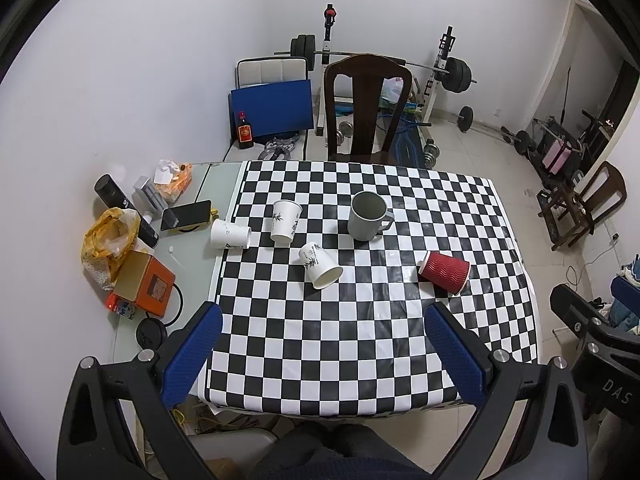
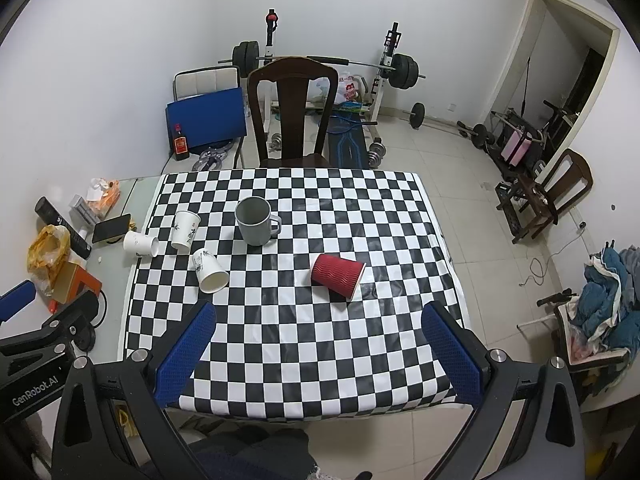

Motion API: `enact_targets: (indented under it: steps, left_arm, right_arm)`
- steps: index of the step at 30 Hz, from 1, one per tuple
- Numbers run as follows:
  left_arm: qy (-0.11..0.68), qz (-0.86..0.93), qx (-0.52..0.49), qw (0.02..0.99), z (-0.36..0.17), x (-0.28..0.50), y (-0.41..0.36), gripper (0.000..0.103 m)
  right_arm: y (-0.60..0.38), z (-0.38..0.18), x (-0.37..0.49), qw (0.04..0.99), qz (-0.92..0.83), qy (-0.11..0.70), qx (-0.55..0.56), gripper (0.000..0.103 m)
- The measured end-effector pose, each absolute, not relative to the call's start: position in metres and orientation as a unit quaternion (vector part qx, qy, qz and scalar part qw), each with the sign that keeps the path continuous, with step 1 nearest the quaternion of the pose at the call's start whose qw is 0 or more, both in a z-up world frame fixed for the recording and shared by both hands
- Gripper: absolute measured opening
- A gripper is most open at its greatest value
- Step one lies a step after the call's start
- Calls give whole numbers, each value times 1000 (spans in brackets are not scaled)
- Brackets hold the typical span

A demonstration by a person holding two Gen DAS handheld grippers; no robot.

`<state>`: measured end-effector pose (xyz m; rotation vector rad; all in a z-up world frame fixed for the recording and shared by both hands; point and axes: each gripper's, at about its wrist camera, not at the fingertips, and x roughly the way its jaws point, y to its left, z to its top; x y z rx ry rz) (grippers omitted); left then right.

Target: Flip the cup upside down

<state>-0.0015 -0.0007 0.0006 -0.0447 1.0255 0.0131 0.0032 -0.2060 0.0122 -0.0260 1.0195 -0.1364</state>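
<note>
1. So the job is flipping a cup upside down, and honestly we can't tell which cup is meant. There's a grey mug (image 1: 367, 216) standing upright with its mouth up, well ahead of both sets of jaws, and one white paper cup (image 1: 285, 222) standing upright just left of it.

2. Three more are tipped on their sides: a white paper cup (image 1: 320, 265) ahead of the left jaws, slightly left of their centre line; another white cup (image 1: 230, 234) further off to the left at the edge of the checkered cloth (image 1: 360, 344); and a red ribbed cup (image 2: 337, 274) lying ahead of the right jaws, about on their centre line.

3. Nothing is mouth-down, so as far as we can judge the flip isn't started. All of it is left.

4. Our left gripper (image 1: 322, 354) hangs over the near edge of the table with its jaws spread wide and nothing between them. The right gripper (image 2: 318, 354) is the same: wide apart, empty, well short of every cup.

5. Off to the left of the jaws there's clutter on the bare table: a phone (image 1: 186, 215), an orange box (image 1: 146, 282), a yellow bag (image 1: 108, 236).
</note>
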Motion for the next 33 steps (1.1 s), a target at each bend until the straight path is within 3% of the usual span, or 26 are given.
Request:
enact_targets:
  steps: [33]
  left_arm:
    - [491, 3, -25, 871, 20, -1, -12, 103]
  right_arm:
    - [-204, 14, 2, 869, -64, 490, -7, 103]
